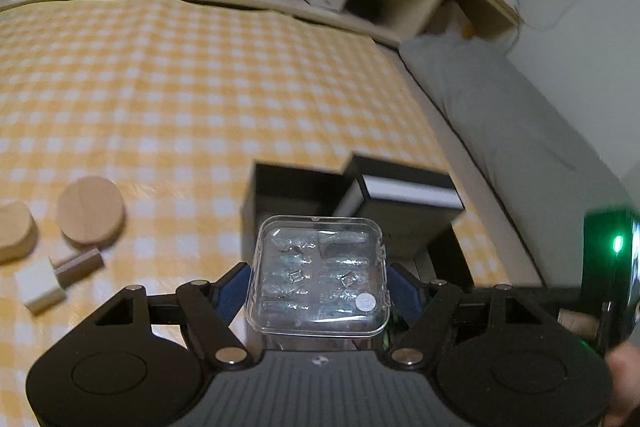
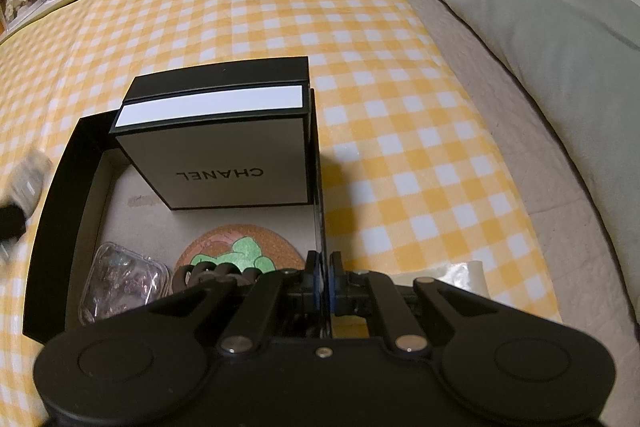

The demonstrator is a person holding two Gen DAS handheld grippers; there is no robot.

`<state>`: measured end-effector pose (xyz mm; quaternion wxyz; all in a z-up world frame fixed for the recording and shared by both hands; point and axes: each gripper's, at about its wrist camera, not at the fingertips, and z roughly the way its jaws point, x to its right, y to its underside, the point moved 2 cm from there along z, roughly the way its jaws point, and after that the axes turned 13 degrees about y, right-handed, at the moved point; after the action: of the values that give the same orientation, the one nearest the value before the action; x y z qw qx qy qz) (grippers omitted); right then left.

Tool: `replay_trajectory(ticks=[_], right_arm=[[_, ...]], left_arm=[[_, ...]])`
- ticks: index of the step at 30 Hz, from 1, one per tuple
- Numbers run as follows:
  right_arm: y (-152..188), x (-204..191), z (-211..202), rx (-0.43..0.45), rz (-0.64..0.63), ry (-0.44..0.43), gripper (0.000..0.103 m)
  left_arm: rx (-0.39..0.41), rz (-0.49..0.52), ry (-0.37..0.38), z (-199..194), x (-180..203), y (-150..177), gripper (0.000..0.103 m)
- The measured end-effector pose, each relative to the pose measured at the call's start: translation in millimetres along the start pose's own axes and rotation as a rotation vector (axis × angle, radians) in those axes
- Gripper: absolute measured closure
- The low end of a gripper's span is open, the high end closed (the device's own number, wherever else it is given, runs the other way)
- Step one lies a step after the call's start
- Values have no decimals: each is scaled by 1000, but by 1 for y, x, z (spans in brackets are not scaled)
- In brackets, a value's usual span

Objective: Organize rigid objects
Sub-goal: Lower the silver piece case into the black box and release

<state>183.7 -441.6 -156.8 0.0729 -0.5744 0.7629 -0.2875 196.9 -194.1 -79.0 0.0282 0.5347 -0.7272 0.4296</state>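
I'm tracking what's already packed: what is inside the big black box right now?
Inside the black box: a white Chanel box, a round cork coaster with a green design, a clear plastic case and a dark clip-like item. The tongs hide the box's near end.

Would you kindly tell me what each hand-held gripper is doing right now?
Left hand-held gripper: closed on the clear square plastic case.
Right hand-held gripper: closed on the right wall of the open black cardboard box.
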Motion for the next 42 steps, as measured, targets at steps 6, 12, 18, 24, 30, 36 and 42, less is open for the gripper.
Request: replay_trajectory(ticks=[6, 12, 18, 24, 30, 36, 42], right_arm=[[0, -2, -1, 0, 1, 0, 98], [1, -5, -4, 0, 0, 2, 98], [0, -3, -2, 1, 0, 3, 98], [0, -2, -1, 1, 0, 2, 98], [1, -3, -2, -1, 1, 3, 98], [1, -3, -3, -1, 0, 3, 98], [1, -3, -2, -1, 0, 3, 98]], left_arm=[[-20, 57, -41, 11, 4, 9, 29], [-18, 99, -68, 13, 9, 12, 29], [-36, 108, -74, 11, 9, 12, 29], [-65, 130, -94, 13, 10, 12, 27], [-105, 105, -87, 12, 5, 13, 21], [-128, 102, -84, 11, 6, 14, 20], [-142, 90, -79, 11, 6, 14, 16]])
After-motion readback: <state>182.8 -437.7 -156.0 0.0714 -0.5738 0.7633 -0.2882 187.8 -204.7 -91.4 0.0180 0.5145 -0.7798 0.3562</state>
